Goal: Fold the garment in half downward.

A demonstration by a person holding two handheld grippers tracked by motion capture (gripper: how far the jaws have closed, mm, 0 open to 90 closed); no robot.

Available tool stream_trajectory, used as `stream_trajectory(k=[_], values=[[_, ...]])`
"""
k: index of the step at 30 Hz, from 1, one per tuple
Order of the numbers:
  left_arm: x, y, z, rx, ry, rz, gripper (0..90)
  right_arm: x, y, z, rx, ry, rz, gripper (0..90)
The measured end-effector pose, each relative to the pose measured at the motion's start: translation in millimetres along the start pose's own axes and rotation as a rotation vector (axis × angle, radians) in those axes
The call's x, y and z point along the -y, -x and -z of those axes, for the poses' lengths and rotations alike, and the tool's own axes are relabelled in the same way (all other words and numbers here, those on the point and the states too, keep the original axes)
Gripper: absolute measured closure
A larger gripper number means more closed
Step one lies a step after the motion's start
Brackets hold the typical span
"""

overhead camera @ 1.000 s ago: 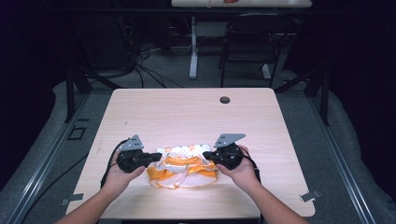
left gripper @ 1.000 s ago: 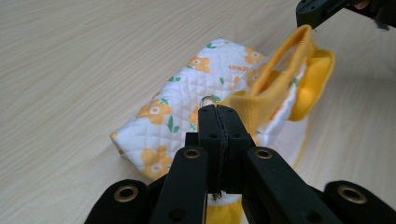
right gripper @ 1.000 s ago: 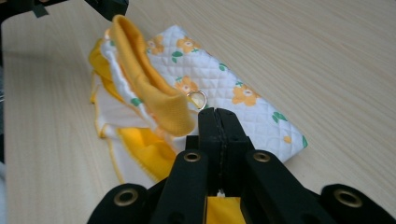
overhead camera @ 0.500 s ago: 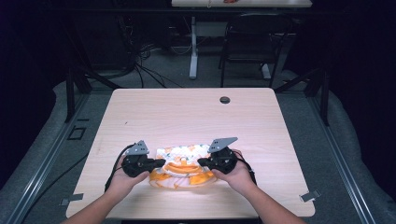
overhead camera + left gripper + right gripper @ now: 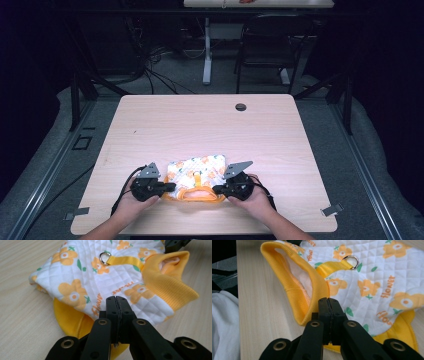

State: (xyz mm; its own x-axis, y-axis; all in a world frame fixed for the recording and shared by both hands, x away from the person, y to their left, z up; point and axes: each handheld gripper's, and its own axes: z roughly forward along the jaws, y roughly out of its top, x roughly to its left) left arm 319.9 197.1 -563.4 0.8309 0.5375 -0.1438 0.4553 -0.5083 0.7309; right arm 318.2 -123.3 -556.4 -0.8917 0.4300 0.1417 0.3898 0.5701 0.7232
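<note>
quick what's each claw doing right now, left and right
Left claw: closed, pinching the edge of the flowered pet vest.
Right claw: closed, pinching the vest's other side by its yellow collar.

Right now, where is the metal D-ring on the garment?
In the high view the D-ring sits mid-garment on the yellow strap, between the left gripper and right gripper, near the table's front edge.

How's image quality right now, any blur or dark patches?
High view: the table is evenly lit, its surroundings nearly black. Left gripper view: the garment is sharp, with soft shadow beneath it. Right gripper view: quilting crisp, the left edge slightly soft.
</note>
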Motion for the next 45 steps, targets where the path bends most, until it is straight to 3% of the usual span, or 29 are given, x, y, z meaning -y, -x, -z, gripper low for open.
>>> stream_trajectory(k=[7,17,23,31,35,36,41,42,45], values=[[4.7,0.5,-5.5,-0.026,-0.003,-0.003,86.6,8.3,-2.4,-9.4,-0.002,-0.036,0.014,89.9],[6.6,-0.4,-8.3,-0.023,0.000,0.007,86.1,11.5,-3.4,-10.9,0.004,-0.027,0.010,89.9],[2.0,-6.5,-12.2,-0.045,0.008,0.013,86.1,8.9,-0.4,-12.1,0.019,-0.034,0.012,89.9],[-9.5,-18.8,-20.7,-0.073,0.005,0.016,86.2,3.5,14.4,-15.2,0.028,-0.026,-0.032,89.9],[-11.4,-26.2,-24.4,-0.065,0.025,0.050,87.0,2.7,21.1,-15.5,0.031,-0.022,-0.053,90.0],[-11.7,-29.3,-25.5,-0.065,0.032,0.066,87.5,1.1,24.8,-15.3,0.051,-0.028,-0.045,89.9],[-12.8,-34.4,-28.1,-0.070,0.046,0.090,88.4,1.7,31.4,-16.0,0.058,-0.039,-0.061,90.0],[-16.0,-36.0,-29.7,-0.088,0.039,0.071,88.4,1.4,33.9,-17.0,0.064,-0.029,-0.071,90.0],[-19.0,-38.4,-31.5,-0.095,0.033,0.067,88.4,-0.1,35.1,-17.3,0.073,-0.035,-0.062,90.0]])
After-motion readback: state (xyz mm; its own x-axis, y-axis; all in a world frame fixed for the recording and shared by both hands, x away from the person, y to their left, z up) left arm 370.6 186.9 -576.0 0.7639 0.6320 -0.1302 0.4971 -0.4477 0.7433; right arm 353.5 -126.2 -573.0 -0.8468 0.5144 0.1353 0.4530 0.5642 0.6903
